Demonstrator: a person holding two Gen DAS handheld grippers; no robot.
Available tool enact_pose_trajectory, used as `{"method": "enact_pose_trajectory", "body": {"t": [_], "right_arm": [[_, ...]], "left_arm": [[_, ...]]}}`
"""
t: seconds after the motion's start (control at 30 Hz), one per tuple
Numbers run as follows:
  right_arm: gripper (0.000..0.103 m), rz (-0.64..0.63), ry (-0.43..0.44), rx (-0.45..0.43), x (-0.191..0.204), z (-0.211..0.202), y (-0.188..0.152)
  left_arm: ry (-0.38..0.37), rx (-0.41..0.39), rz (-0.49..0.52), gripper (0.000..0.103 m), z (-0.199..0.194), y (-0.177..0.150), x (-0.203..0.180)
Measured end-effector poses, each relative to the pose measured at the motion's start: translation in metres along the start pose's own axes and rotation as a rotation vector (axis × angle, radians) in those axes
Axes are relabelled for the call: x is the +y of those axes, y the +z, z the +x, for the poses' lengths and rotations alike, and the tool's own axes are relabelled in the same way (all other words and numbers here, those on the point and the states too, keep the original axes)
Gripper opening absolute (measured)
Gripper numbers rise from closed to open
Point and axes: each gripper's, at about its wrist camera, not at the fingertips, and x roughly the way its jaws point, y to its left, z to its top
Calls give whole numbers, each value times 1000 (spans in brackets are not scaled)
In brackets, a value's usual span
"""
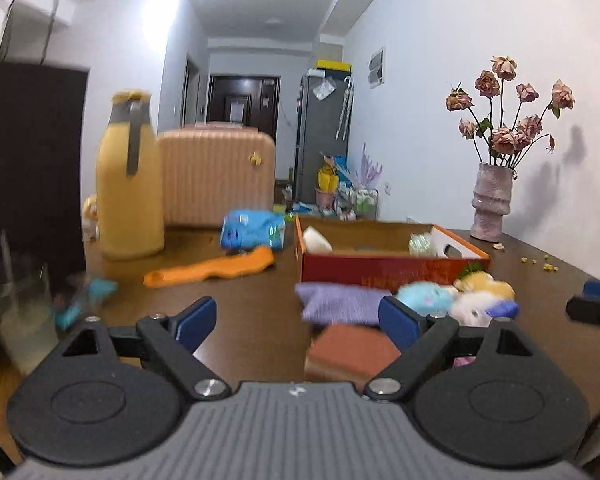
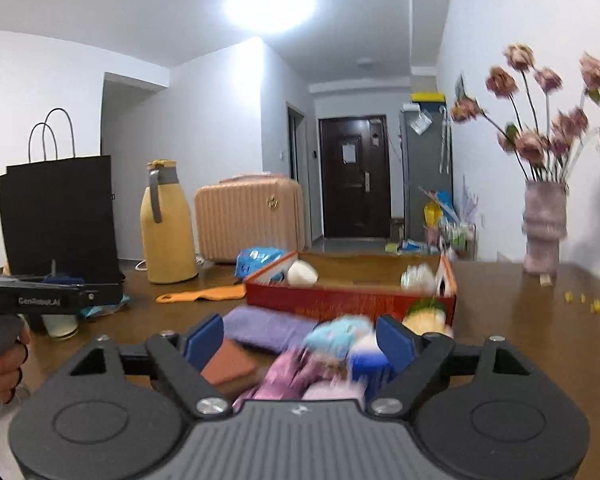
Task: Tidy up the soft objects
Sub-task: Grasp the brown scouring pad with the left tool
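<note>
Left gripper (image 1: 296, 322), right gripper (image 2: 300, 340): jaws released, empty; soft toys (image 2: 340, 340) piled just ahead, before red box (image 2: 348, 300).

Plush toys (image 2: 340, 344): before the box (image 2: 352, 300), smeared by blur, kinds unreadable. Bag (image 1: 28, 152): left of box, cut by frame edge. Glass (image 1: 20, 312): blurred, partly cut off. Crumbs (image 2: 588, 304): right of box, too small to identify.
</note>
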Motion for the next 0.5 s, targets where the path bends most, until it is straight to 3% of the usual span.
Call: {"method": "enact_pose_trajectory", "body": {"t": [0.03, 0.13, 0.27, 0.33, 0.5], "right_arm": [[89, 17, 10, 26, 4, -3, -6], [86, 43, 54, 101, 16, -1, -16], [47, 169, 113, 200, 27, 18, -19], [45, 227, 141, 252, 31, 34, -20], [45, 272, 129, 263, 47, 76, -23]], "left_arm": [[-11, 14, -2, 90, -3, -4, 2], [-3, 24, 25, 89, -1, -10, 3], [-35, 62, 14, 76, 13, -11, 6], [-59, 65, 18, 74, 24, -12, 9], [-90, 145, -6, 68, 87, -8, 17]]}}
